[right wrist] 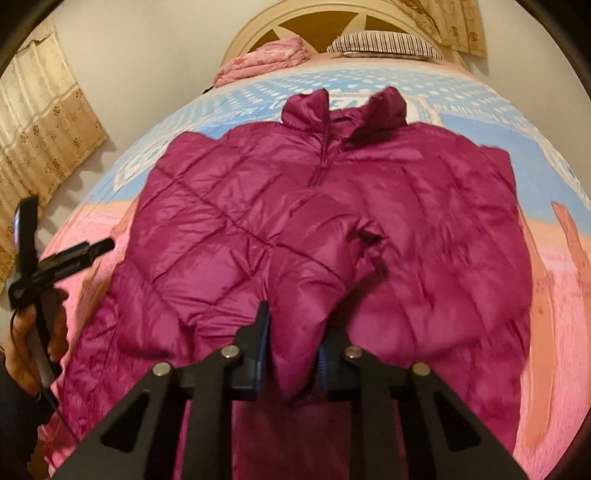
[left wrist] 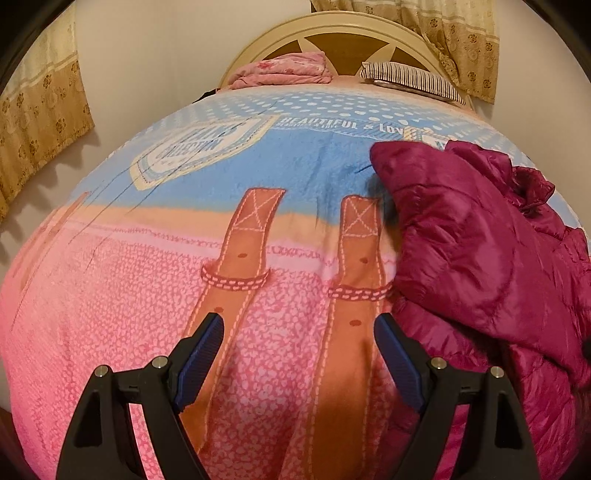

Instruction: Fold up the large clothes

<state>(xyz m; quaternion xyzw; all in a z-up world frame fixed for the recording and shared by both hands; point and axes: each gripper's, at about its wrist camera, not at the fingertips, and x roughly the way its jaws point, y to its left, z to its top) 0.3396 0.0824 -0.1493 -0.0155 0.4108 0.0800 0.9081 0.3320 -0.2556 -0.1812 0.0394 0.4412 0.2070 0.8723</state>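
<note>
A magenta quilted puffer jacket (right wrist: 332, 206) lies front up on the bed, collar toward the headboard, both sleeves folded in over the body. My right gripper (right wrist: 293, 332) is shut on a fold of the jacket's sleeve near the hem. In the left wrist view the jacket (left wrist: 480, 251) lies at the right. My left gripper (left wrist: 299, 328) is open and empty over the bedspread, just left of the jacket. It also shows in the right wrist view (right wrist: 62, 254), held in a hand at the far left.
The bed carries a pink and blue printed bedspread (left wrist: 147, 295). A folded pink blanket (left wrist: 288, 68) and a striped pillow (left wrist: 410, 77) lie against the cream headboard (left wrist: 332, 26). Patterned curtains (left wrist: 40, 122) hang at both sides.
</note>
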